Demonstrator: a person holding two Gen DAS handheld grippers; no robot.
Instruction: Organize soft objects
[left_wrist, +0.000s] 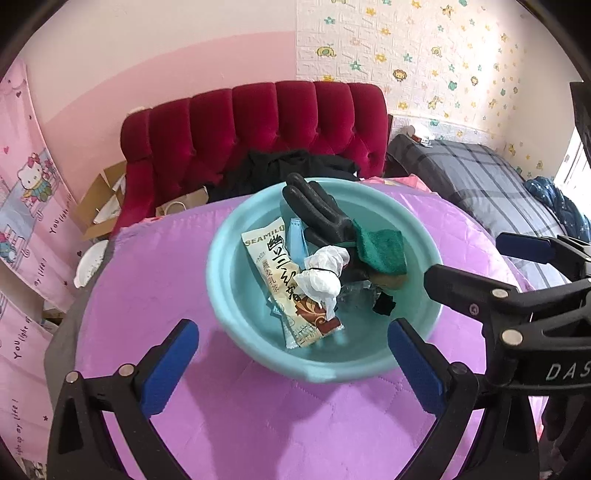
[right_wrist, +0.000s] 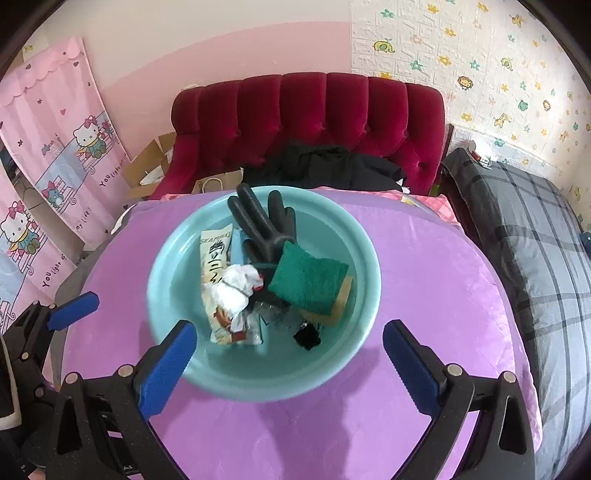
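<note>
A light blue basin (left_wrist: 236, 332) (right_wrist: 354, 332) stands on a purple quilted table cover (left_wrist: 258, 424) (right_wrist: 424, 277). In it lie a black rubber glove (left_wrist: 314, 206) (right_wrist: 258, 218), a green scouring sponge (left_wrist: 380, 249) (right_wrist: 310, 280), a cream snack packet (left_wrist: 273, 266) (right_wrist: 212, 258), a crumpled white bag (left_wrist: 323, 273) (right_wrist: 236, 288) and a small black scrap (left_wrist: 384, 304) (right_wrist: 306, 338). My left gripper (left_wrist: 293, 363) is open and empty at the basin's near rim. My right gripper (right_wrist: 290, 363) is open and empty just in front of the basin; it also shows in the left wrist view (left_wrist: 480, 266).
A red tufted sofa (left_wrist: 258, 122) (right_wrist: 314, 110) with black clothes (left_wrist: 280, 170) (right_wrist: 325, 166) stands behind the table. A bed with a grey plaid cover (left_wrist: 480, 177) (right_wrist: 535, 240) is at the right. Cardboard boxes (left_wrist: 99, 203) (right_wrist: 151, 170) and pink Hello Kitty curtains (left_wrist: 33, 192) (right_wrist: 62, 140) are at the left.
</note>
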